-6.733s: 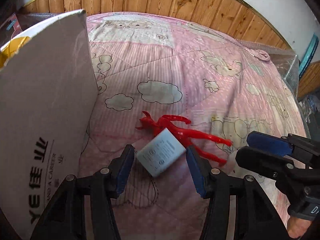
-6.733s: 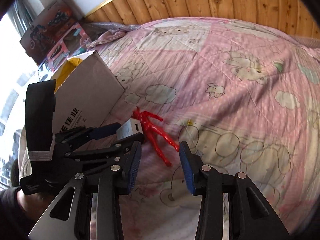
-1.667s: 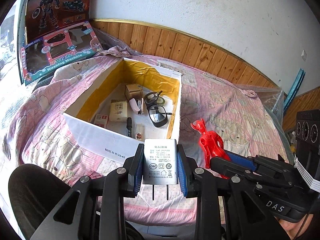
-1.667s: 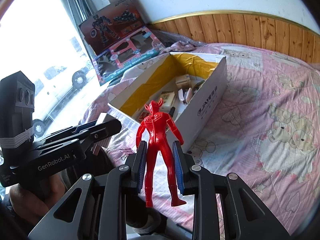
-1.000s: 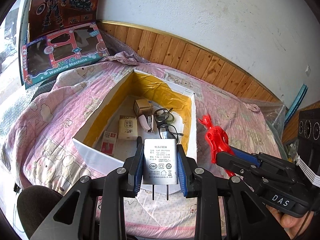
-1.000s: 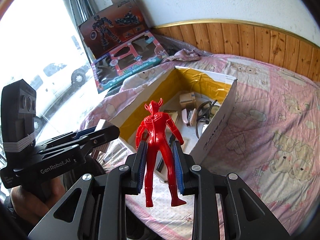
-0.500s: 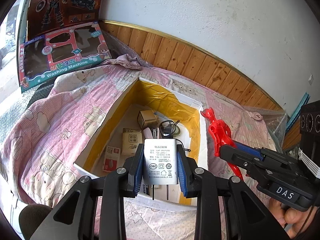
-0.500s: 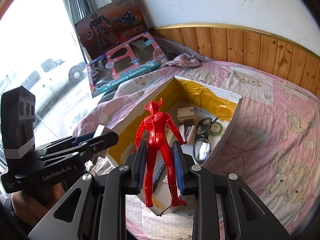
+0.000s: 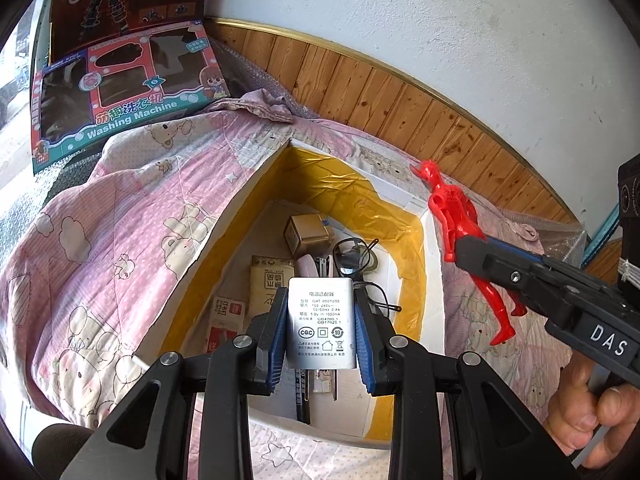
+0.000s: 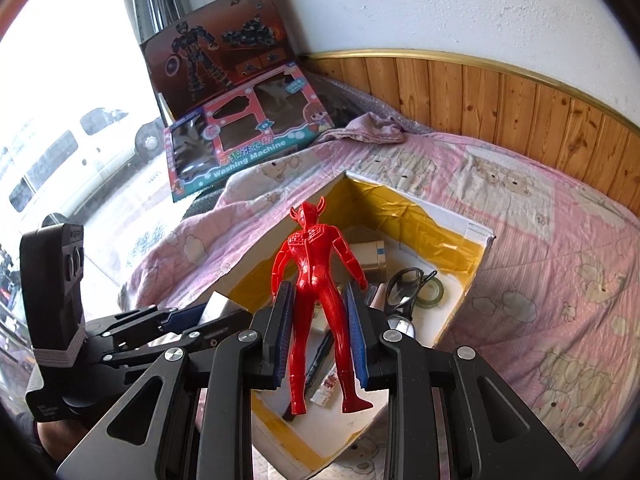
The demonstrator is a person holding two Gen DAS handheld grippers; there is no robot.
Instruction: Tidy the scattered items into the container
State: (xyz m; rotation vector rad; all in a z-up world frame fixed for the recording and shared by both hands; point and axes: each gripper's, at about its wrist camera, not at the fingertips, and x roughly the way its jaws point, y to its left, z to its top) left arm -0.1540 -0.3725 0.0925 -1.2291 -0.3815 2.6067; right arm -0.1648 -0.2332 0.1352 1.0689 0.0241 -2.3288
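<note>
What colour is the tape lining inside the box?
Yellow tape lining, clearest in the left wrist view.

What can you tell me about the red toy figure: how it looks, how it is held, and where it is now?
The red toy figure is one glossy piece of red plastic, a humanoid with two horns on its head, ridged lines across the back, and straight arms and legs. It is upright in the right wrist view, back to the camera. The right gripper is shut on its hips and thighs. It hangs above the open cardboard box, touching nothing else.
</note>
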